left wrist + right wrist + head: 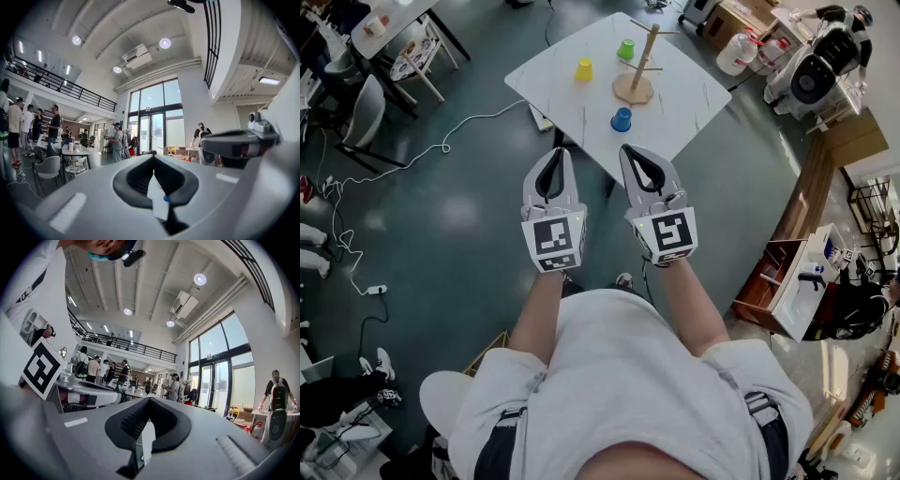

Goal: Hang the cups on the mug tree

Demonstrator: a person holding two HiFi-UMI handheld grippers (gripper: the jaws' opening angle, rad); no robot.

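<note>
Head view: the left gripper [556, 152] and right gripper [628, 150] are held side by side, both pointing toward the white marble-patterned table [684, 103]. Each gripper's own view shows its jaws clenched together with nothing between them.

All three cups stand on the tabletop, beyond the jaw tips and touching neither gripper. The blue cup [622, 119] is nearest, close to the table's near edge. The yellow cup [584, 69] and green cup [625, 50] sit farther back, well apart from the jaws. The wooden mug tree [638, 67] stands among them, with no cup on it.

The table stands on a dark teal floor [441, 216] crossed by a white cable [422, 155]. The left gripper view shows a high hall with tall windows [157, 117] and a railed balcony [61, 82].

The mug tree's post, its long axis, stands upright on a round base, with thin pegs branching off near the top.
</note>
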